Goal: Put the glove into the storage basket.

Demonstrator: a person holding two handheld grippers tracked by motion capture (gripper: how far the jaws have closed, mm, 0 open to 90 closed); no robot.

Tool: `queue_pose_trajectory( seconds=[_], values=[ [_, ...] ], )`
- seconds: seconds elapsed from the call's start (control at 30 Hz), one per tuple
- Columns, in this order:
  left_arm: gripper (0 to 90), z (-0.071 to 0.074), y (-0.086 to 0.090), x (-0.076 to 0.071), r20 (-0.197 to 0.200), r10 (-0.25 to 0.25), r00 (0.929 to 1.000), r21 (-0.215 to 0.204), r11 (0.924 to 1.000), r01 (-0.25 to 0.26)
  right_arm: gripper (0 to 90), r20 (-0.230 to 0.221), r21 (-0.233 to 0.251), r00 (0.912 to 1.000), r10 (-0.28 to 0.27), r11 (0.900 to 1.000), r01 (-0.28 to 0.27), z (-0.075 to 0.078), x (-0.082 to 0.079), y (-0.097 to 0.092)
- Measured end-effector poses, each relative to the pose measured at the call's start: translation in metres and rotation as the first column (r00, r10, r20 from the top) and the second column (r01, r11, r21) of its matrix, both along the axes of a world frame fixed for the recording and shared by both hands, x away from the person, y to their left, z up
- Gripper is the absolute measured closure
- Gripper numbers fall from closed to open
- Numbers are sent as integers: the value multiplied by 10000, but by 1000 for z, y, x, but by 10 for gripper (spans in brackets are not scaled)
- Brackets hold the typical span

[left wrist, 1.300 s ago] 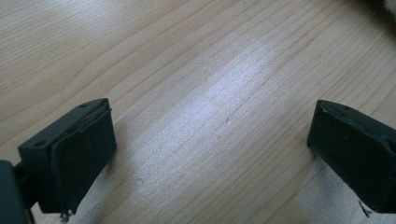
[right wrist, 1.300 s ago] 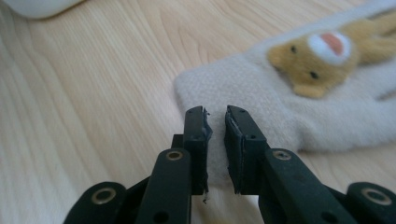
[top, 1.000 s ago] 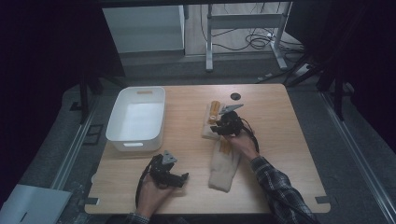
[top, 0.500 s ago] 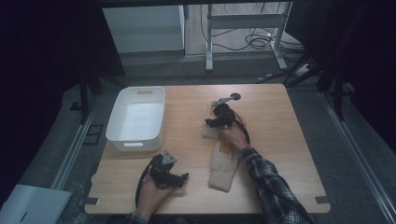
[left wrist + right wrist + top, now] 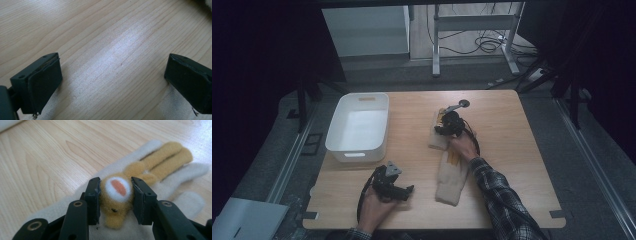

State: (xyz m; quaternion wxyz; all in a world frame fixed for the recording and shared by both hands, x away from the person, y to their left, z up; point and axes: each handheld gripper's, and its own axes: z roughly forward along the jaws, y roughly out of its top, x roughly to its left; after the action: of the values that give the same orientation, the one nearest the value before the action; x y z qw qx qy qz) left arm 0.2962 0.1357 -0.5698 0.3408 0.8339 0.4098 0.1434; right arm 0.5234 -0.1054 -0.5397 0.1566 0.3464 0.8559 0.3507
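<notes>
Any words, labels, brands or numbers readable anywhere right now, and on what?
None readable.
White bin: no label visible.
Cream glove and its orange rabbit figure, gripped by the right tongs: no tag or print.
Left tongs, open over the table: unmarked.

The right gripper point(image 5: 115, 200) is black, with flat rectangular pads point(image 5: 93, 201) on hinged links pinned by round metal rivets. The left gripper point(image 5: 392, 184) carries a grey three-cornered plate on top and a black looping cable. The right forearm wears a dark plaid sleeve point(image 5: 499, 200).
</notes>
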Motion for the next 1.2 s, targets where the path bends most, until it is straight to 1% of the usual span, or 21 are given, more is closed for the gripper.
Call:
queue_pose_trajectory(
  seconds=[0.1,0.17,0.37,0.57,0.83,1.0,1.13,1.2],
  values=[
    [12,0,0,0,0,1,10000,1,10000,-1,611,-9,158,10000,46,9999,-46,7,-2,-1],
    [12,0,0,0,-4,6,10000,-3,10000,-6,610,10,277,9999,142,9995,-142,15,-5,-1],
    [12,0,0,0,-6,-1,10000,23,10000,1,610,224,312,9990,392,9987,-399,35,-16,-4],
    [12,0,0,0,-2,-1,10000,14,10000,1,609,297,444,9979,584,9972,-596,54,-26,-11],
    [12,0,0,0,-6,-7,10000,25,10000,7,609,428,642,9967,687,9954,-714,77,-42,-22],
    [12,0,0,0,0,-3,10000,0,10000,3,609,485,650,9959,759,9948,-790,90,-58,-31],
    [12,0,0,0,-2,-2,10000,5,10000,2,608,467,640,9956,816,9944,-845,96,-71,-38],
    [12,0,0,0,-1,-2,10000,4,10000,2,608,417,721,9952,881,9932,-909,99,-78,-42]
  ],
)
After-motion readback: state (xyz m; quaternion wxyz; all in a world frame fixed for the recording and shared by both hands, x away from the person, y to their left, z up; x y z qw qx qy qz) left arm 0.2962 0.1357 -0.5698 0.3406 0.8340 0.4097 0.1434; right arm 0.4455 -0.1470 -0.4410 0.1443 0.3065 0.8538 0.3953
